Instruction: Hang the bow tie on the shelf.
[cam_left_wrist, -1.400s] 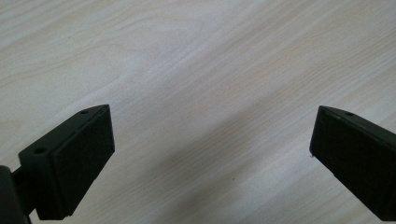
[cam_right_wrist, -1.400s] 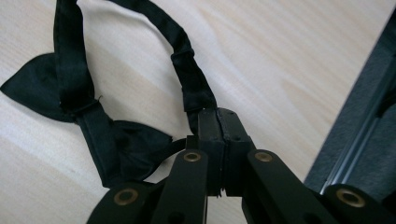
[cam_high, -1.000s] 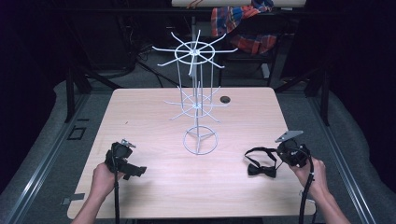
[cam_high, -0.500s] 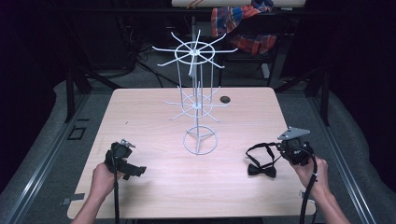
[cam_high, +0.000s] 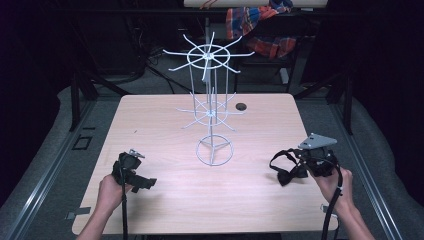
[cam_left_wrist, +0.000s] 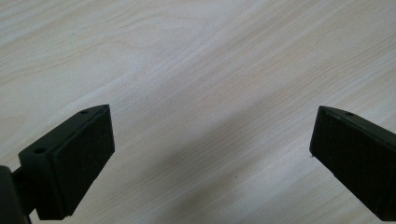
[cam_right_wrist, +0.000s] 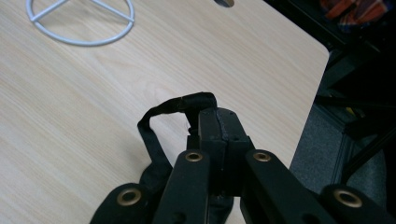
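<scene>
While the right claw (cam_high: 301, 167) is pinched fully closed on the strap of a black bow tie (cam_high: 286, 169), the tie hangs from it near the right side of the bench (cam_high: 150, 125), its bow part low at the wood and its strap arched in a loop, as the right gripper view shows (cam_right_wrist: 163, 122). The likely aim is to hang the tie on the white wire rack (cam_high: 212, 107) that stands at the middle of the bench, so the lift should go high enough for the whole tie to clear the wood before any sideways travel; a dragging bow could snag or twist the loop. It would help to keep the loop open and facing the rack, so that one of the wire arms can pass through it. The left claw (cam_left_wrist: 210, 154) rests low over bare wood at the near left with its jaws wide apart and nothing between them; it is free to steady the rack's ring base (cam_high: 214, 151) if the rack tips. Open bench lies between the tie and the rack. The right edge of the bench is close to the right hand (cam_high: 332, 182), so the move should go inward, away from that edge, and mind the lower arms that jut out.
</scene>
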